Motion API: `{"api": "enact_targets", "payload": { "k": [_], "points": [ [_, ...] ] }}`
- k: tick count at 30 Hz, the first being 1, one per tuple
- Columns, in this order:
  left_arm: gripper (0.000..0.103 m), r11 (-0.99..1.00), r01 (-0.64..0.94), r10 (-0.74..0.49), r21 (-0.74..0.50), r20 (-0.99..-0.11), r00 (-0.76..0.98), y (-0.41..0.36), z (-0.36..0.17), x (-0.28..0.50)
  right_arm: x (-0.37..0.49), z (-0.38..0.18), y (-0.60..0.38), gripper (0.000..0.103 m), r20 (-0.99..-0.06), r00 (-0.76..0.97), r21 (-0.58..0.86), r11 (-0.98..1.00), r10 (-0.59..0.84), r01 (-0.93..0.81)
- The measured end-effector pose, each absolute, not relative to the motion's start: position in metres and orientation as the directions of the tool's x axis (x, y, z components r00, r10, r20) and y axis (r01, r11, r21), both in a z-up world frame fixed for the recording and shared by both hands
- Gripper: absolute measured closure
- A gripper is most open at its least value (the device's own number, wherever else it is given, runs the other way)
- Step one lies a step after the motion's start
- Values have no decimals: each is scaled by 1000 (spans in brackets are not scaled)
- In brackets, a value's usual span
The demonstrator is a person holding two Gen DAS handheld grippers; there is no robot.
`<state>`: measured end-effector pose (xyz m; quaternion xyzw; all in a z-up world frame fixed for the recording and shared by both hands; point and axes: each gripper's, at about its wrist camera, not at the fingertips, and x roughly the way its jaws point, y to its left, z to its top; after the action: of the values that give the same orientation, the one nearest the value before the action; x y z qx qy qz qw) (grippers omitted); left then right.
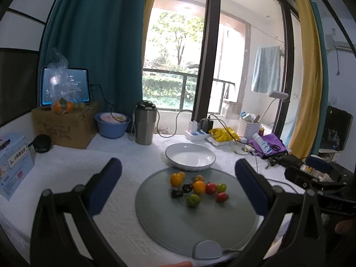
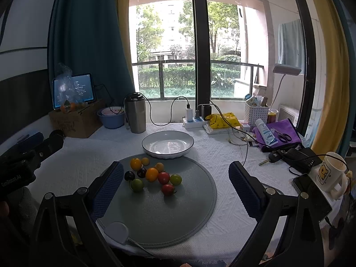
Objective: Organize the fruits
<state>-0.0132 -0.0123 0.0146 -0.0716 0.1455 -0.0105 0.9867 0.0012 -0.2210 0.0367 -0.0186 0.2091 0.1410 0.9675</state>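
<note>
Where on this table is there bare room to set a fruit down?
The white plate is empty. The grey mat is bare on its near half, in front of the cherry tomatoes. Bare tablecloth lies left of the mat. The right side is crowded: purple cloth, keys, mug.

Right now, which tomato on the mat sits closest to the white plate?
The small yellow tomato at the cluster's far edge, just right of the larger yellow tomato. It lies nearest the white plate; the others sit further back on the grey mat.

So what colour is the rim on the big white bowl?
Dark blue-black rim on the white bowl, clearest in the right wrist view.
</note>
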Motion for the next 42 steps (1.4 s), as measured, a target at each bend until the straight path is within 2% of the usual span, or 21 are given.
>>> {"api": "enact_targets", "payload": {
  "k": [42],
  "points": [
    [0, 989, 18, -57, -146, -270, 961, -13, 20, -16, 2, 38, -218, 6, -411, 871, 22, 959, 268, -284]
  ]
}}
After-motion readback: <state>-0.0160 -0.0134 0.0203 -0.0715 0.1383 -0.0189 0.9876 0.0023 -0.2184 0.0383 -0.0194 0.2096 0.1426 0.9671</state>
